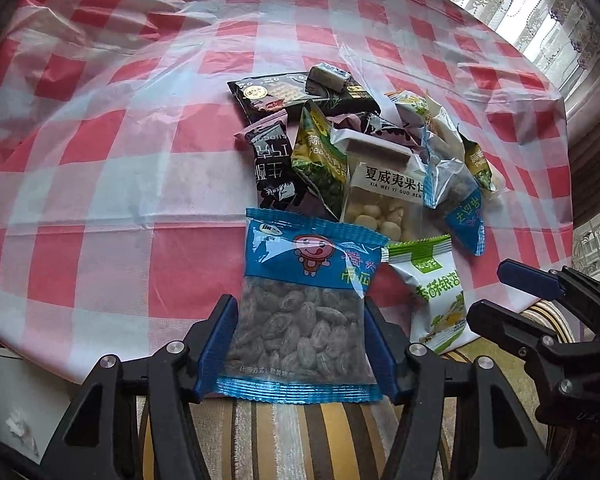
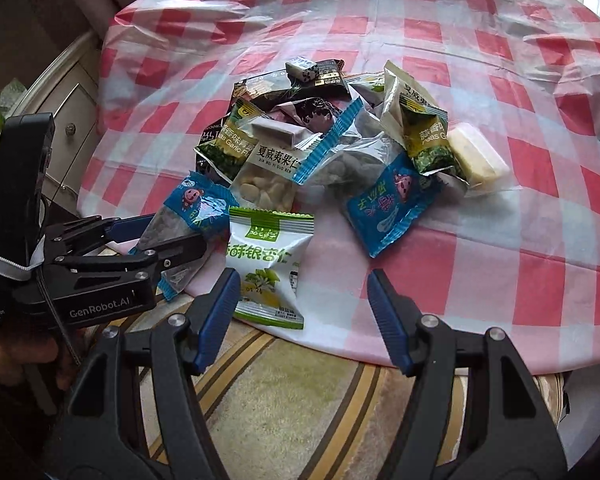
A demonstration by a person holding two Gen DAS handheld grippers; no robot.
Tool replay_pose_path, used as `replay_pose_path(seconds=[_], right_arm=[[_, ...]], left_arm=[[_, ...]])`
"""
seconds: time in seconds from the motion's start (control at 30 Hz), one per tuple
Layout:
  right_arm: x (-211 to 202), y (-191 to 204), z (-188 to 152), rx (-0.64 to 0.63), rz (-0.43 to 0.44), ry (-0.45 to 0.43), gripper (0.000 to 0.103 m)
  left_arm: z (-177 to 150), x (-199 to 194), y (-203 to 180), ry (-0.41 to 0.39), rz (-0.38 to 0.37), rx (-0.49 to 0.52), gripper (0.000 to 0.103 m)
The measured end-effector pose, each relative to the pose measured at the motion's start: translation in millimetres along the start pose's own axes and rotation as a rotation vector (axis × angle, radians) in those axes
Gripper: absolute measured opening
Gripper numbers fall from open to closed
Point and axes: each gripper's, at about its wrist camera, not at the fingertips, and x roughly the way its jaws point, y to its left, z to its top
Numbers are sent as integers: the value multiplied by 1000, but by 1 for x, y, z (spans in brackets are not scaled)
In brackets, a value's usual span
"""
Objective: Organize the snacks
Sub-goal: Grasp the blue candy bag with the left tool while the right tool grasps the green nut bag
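Note:
A heap of snack packets lies on the red-and-white checked tablecloth. My left gripper is shut on a blue-topped packet of dark dried fruit at the table's near edge; it also shows in the right wrist view, held by the left gripper. My right gripper is open, with a green-and-white packet by its left finger; this packet shows in the left wrist view. A clear macadamia packet, green pea packets and black packets lie behind.
A second blue packet and a pale wrapped block lie right of the heap. A striped chair cushion sits below the table edge. A white cabinet stands at left, curtains at right.

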Motion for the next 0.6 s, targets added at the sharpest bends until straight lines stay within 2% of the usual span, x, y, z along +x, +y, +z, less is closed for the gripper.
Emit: replay_pose_path(seconds=[0.3,0.4,0.6], right_arm=[[24,9,8,-18,69,61,64],[32,10,10,-15,79,77,58],[35,14,13,-31,65,73,54]], left_arm=[[-8,-10,16,-47,-7,-80,55],[-11,-14,20,-54,-11,-89,55],[-12,-14,21,-61,-19,-101,55]])
